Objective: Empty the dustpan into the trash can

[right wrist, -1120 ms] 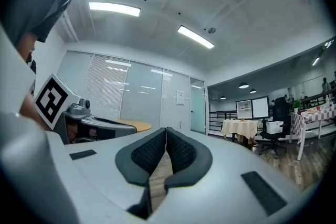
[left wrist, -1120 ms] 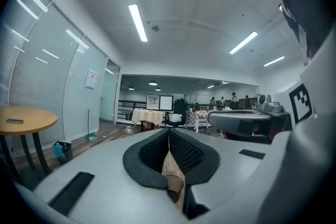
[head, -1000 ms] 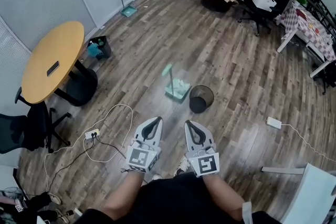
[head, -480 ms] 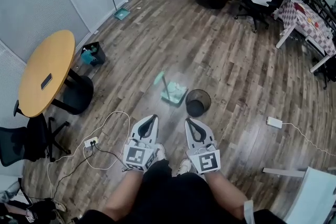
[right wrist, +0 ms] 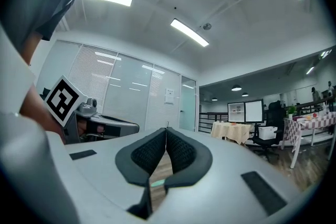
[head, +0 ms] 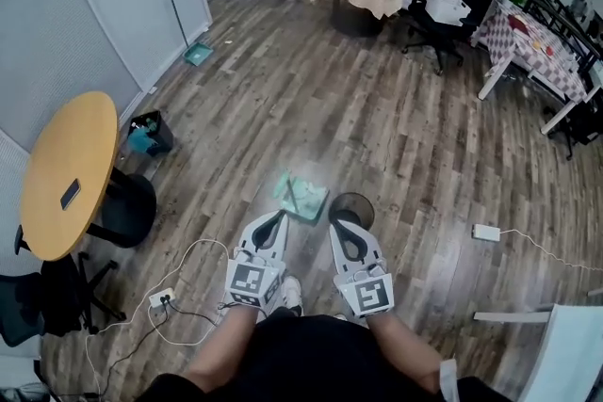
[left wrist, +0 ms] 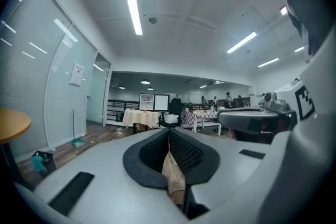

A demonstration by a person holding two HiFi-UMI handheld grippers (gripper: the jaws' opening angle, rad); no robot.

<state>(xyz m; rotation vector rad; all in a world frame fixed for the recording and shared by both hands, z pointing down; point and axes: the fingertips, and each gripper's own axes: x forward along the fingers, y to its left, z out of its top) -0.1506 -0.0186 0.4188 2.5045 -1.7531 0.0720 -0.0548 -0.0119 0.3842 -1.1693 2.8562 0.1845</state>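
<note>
Both pairs of jaws are pressed shut with nothing between them: the left gripper (left wrist: 169,132) and the right gripper (right wrist: 166,131) are smooth grey shells lined with black ribbed pads (left wrist: 185,152), held level and side by side. One pale green plastic dustpan (head: 300,195), its thin handle upright, stands on the floor (head: 377,108) just beyond the left gripper's tips. One round black mesh trash can (head: 351,208) sits just to its right, though whether they touch cannot be told. The floor is long grey-brown wood planks, wide open on the far side. At left stands a round yellow-topped table (head: 66,174). A looped white cable (head: 212,249) and power strip (head: 162,298) lie near left, and a white adapter (head: 485,233) lies at right.
</note>
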